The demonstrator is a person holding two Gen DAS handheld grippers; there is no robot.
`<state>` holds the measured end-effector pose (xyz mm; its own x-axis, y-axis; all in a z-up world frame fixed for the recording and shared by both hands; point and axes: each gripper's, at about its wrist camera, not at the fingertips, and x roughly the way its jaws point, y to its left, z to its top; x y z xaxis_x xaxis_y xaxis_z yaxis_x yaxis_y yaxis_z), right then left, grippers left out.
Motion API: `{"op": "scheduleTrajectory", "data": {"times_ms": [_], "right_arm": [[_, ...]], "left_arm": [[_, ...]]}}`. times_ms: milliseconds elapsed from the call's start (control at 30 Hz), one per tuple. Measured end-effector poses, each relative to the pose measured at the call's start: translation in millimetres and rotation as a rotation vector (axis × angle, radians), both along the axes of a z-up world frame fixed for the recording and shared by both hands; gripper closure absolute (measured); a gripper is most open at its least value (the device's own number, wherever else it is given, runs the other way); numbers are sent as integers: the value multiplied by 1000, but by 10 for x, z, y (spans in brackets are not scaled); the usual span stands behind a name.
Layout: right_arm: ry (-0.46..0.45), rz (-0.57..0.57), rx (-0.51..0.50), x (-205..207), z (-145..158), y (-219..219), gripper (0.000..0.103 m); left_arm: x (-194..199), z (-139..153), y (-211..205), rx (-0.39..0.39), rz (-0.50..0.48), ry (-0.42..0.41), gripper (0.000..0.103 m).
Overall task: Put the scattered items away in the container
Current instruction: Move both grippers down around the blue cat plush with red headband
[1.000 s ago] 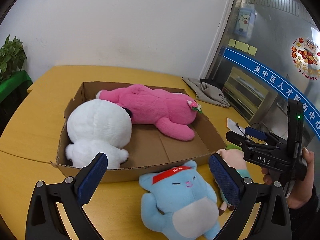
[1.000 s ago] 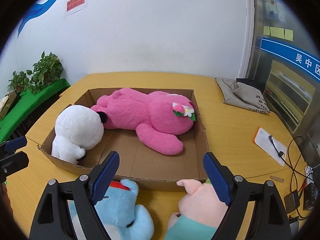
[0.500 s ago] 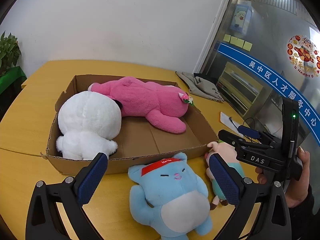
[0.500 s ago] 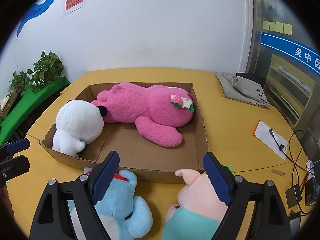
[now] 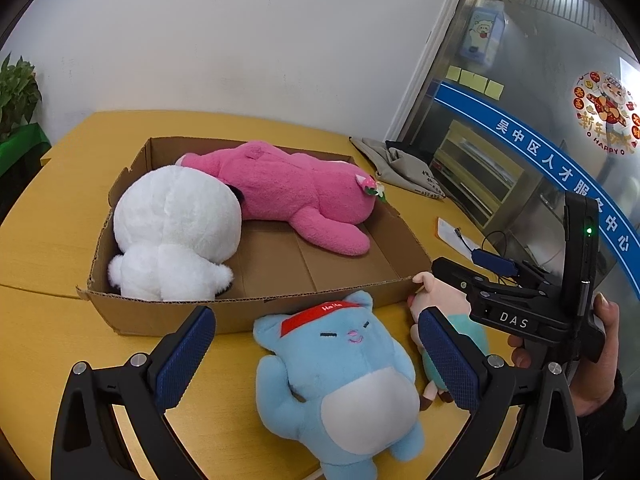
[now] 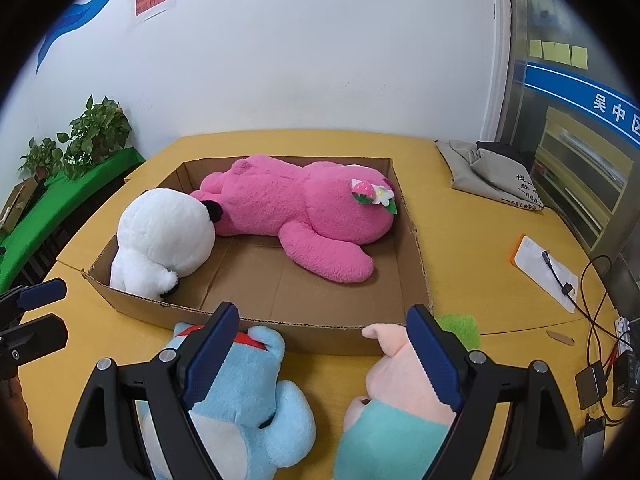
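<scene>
A shallow cardboard box (image 5: 256, 312) (image 6: 312, 332) on the yellow table holds a white plush (image 5: 176, 232) (image 6: 164, 240) and a pink plush (image 5: 296, 196) (image 6: 304, 212). A blue plush with a red headband (image 5: 340, 376) (image 6: 240, 400) lies on the table just in front of the box. A pink pig plush in a teal outfit (image 5: 440, 304) (image 6: 396, 408) lies to its right. My left gripper (image 5: 316, 360) is open, above the blue plush. My right gripper (image 6: 320, 356) is open, above the gap between both plushes; it also shows in the left wrist view (image 5: 460, 276).
A grey cloth bag (image 6: 492, 172) lies at the table's far right. A white card with cables (image 6: 548, 272) and small devices (image 6: 624, 372) sit at the right edge. Potted plants (image 6: 92, 136) stand on a green shelf to the left. A green patch (image 6: 460, 324) lies beside the box.
Both grippers have drawn back and risen a little from the box, so more of the blue plush and the pig shows. The toys have not moved.
</scene>
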<state>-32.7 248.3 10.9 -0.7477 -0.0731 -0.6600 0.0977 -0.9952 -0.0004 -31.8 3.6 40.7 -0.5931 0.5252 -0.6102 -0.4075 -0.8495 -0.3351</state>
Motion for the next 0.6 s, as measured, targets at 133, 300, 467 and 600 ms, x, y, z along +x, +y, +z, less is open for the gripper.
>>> {"op": "scheduleTrajectory", "data": {"times_ms": [133,300,467,600], "right_arm": [[-4,1,1,16,-14,-10,17],[-13,1,-2,11,-45,-2,17],[-30,2,-5,15,-114,4,17],[-42,7,-5,8,-154,5,17]], "left_arm": [[8,-35,1,-7,1,-6,0],[-3,-85,13,-24,-5,-10,0],[-26,-177,5,-23,-14,-34,0],[-55,-282,-17,-12,-24,-68,0]]}}
